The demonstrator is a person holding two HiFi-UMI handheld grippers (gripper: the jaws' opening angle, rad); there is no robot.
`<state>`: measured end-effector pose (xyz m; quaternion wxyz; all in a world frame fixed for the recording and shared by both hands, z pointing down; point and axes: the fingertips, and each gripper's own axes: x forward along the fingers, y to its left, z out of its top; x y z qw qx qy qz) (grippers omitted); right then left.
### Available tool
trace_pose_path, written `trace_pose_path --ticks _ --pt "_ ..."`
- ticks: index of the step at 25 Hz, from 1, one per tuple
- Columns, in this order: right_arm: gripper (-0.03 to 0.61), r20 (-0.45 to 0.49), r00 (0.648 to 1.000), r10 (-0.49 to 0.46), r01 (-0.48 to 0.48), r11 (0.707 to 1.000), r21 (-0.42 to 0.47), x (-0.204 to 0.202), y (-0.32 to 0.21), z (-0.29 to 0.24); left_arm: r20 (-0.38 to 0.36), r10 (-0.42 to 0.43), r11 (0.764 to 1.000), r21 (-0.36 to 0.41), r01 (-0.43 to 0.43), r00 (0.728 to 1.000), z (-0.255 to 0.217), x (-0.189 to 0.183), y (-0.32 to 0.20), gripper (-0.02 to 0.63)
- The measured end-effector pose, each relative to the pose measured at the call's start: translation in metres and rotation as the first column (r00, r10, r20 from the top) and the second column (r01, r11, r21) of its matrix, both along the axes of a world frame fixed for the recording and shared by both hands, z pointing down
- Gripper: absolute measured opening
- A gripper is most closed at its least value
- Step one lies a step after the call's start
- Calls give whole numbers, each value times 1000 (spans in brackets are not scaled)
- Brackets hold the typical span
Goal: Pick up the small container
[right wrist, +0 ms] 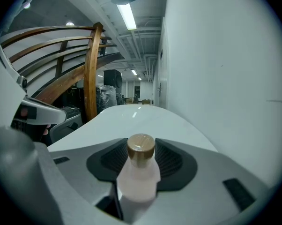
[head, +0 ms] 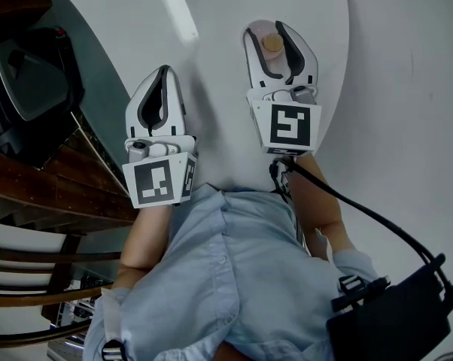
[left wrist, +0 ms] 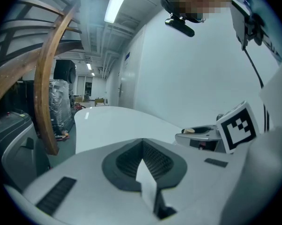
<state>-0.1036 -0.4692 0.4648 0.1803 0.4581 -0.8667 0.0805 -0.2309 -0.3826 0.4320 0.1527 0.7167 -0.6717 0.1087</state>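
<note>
Between the right gripper's (head: 275, 30) pads, over the white table (head: 211, 89): small container (right wrist: 140, 175), pale pink body pinched from both sides, tan cap (right wrist: 141, 149) clear above. Alongside, left gripper (head: 164, 72), fingers pressed together, holding nothing.

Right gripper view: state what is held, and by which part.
A bottle stands between the right gripper's jaws, flanked at its body below the cap; whether they press on it cannot be told.
</note>
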Motion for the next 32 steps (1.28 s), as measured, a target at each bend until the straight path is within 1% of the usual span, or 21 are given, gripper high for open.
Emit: trace_pose_path --ticks 4,6,10,19,32 --pt "148 28 1000 -5 3 999 48 -5 -5 -4 2 2 1000 -3 -2 1000 1 0 -1 0" --pt "140 22 1000 -2 1 999 37 -4 -6 -3 7 5 1000 -1 -5 1000 0 1 -1 0" --pt "123 -16 1000 12 -12 1000 -16 2 -6 5 13 -2 1000 3 2 1000 -3 0 -1 -1" --pt "117 -4 1000 21 -21 1000 -16 5 -7 6 17 -3 1000 12 3 1000 -6 4 2 -1" --pt "120 -26 999 24 -25 1000 -10 3 -11 7 20 -1 1000 21 1 1000 -9 7 1 -2"
